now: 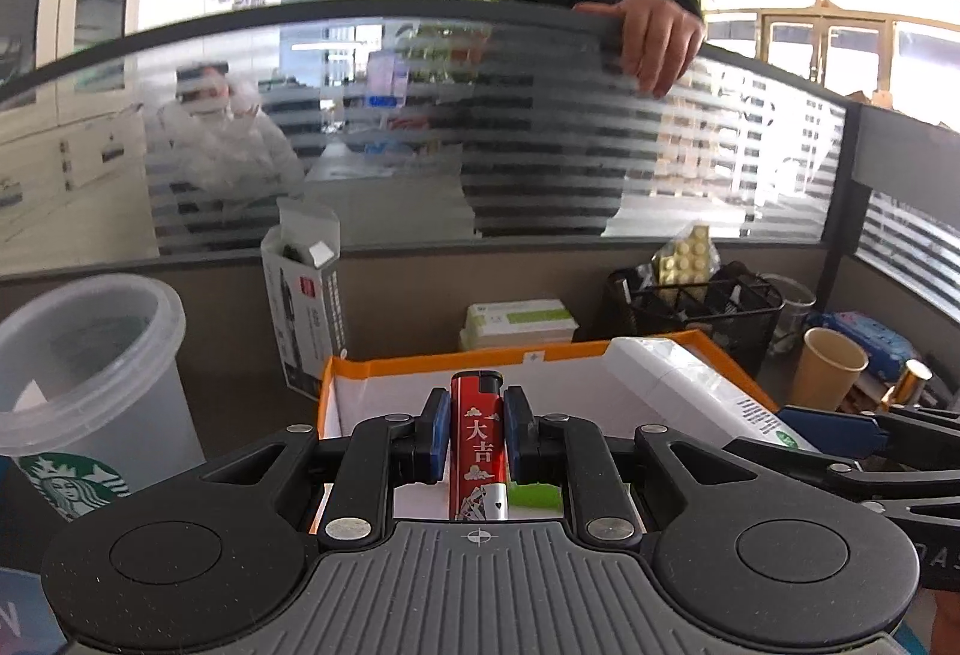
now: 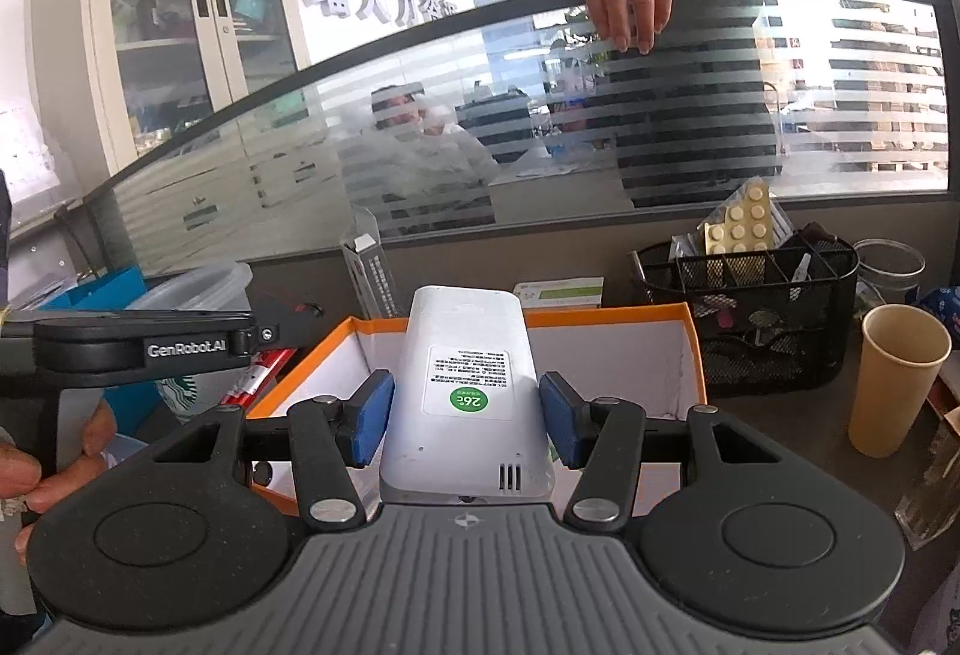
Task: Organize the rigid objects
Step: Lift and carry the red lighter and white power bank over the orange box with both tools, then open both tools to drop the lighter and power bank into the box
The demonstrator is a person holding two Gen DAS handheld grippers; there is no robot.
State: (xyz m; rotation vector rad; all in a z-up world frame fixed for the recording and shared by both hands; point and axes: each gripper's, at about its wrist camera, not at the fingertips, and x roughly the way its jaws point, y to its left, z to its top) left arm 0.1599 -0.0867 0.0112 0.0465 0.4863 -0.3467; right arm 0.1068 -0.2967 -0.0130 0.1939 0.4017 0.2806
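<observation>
Left gripper [image 1: 477, 436] is seen with its blue pads pressed against the two sides of a red lighter [image 1: 478, 451], which is held upright over the near half of the orange-rimmed box [image 1: 384, 372]; right gripper [image 2: 467, 418] is placed around a white remote control [image 2: 465, 391], its pads lying just beside the casing at 9 and 3 o'clock, though whether contact is actually made cannot be told from the wrist view. Both objects are carried above or just inside the white interior of the box, and neither appears to have been set down yet. Something green is glimpsed on the box floor at 5 o'clock of the lighter, so part of the sorting may already be done, but this cannot be confirmed. The task is judged to be in its middle: two rigid items are gripped at the container and remain to be released. Beyond the box, at 9 o'clock, a clear plastic cup [image 1: 90, 379] is seen, and behind it an opened carton [image 1: 309, 307]. At 1 o'clock a black mesh organizer [image 2: 750, 307] holding blister packs is found, with a paper cup [image 2: 897, 379] at 3 o'clock; whether these are still to be tidied cannot be said. A striped glass partition [image 2: 540, 115] closes the desk at 12 o'clock.
</observation>
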